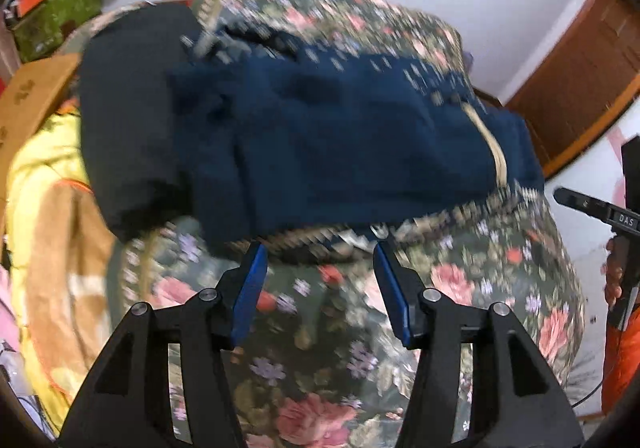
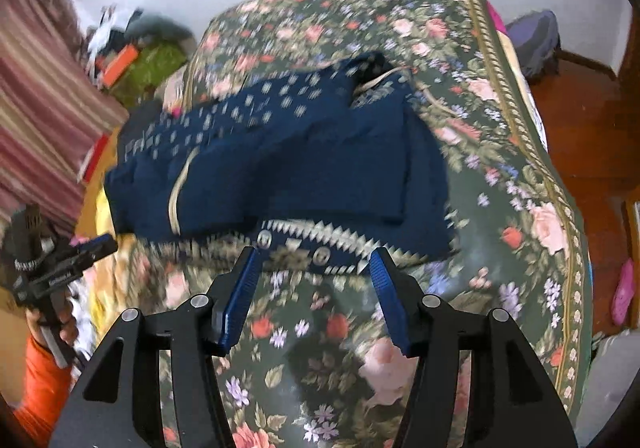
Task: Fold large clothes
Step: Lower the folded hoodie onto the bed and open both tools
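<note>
A navy blue garment (image 1: 340,143) with a white patterned band and a cream drawstring lies folded across a bed with a floral cover (image 1: 320,348). A black garment (image 1: 128,119) lies against its left end. My left gripper (image 1: 320,252) is open and empty, its tips just short of the garment's near hem. In the right wrist view the navy garment (image 2: 300,163) lies across the floral cover (image 2: 340,348), and my right gripper (image 2: 314,258) is open and empty at its patterned snap-button hem (image 2: 304,244). Both views are motion-blurred.
A yellow and tan blanket (image 1: 48,248) lies left of the bed. A cardboard box (image 1: 28,99) and clutter (image 1: 56,7) stand at the far left. A wooden door (image 1: 580,79) is at the right. A striped curtain (image 2: 40,107) and wooden floor (image 2: 592,135) show in the right wrist view.
</note>
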### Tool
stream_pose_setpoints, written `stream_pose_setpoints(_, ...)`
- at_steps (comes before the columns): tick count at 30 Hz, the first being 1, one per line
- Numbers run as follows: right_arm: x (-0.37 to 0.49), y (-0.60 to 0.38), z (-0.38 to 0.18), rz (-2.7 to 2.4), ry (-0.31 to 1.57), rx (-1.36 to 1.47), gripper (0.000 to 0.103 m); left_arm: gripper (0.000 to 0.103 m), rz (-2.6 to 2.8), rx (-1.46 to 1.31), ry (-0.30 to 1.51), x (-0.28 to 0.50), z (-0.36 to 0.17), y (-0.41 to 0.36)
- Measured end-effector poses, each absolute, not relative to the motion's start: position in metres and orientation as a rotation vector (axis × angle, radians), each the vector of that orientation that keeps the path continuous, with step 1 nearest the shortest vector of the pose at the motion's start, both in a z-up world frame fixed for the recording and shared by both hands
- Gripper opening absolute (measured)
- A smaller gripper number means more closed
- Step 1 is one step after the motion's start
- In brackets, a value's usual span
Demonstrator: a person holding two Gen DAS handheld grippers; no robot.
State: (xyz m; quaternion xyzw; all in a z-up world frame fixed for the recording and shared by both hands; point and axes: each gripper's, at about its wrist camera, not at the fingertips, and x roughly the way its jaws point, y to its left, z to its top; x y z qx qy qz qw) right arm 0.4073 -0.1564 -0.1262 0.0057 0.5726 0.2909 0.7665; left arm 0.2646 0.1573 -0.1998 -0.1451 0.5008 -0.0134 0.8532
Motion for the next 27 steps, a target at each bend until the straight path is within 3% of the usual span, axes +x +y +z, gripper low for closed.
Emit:
stream_pose_setpoints(6,0.387,-0.112,-0.138,0.675,1.186,-0.185,0.053,0.054,-0.040,-0.219,1.008,0.272,-0.205,0.125)
stream_pose_setpoints(9,0.382,-0.093,-0.142,0.699,1.153,-0.243,0.053,0.047,-0.043,-0.186,0.994,0.277,-0.209,0.114)
stream_pose_setpoints(17,0.393,-0.070,-0.155,0.681,1.141,-0.260,0.053,0.040,0.067,-0.007,0.989,0.291,-0.231,0.104)
stream_pose_setpoints(27,0.426,-0.074,-0.131,0.628,1.082,-0.200,0.053,0.032,0.179,-0.061,0.892,0.317,-0.194,0.144)
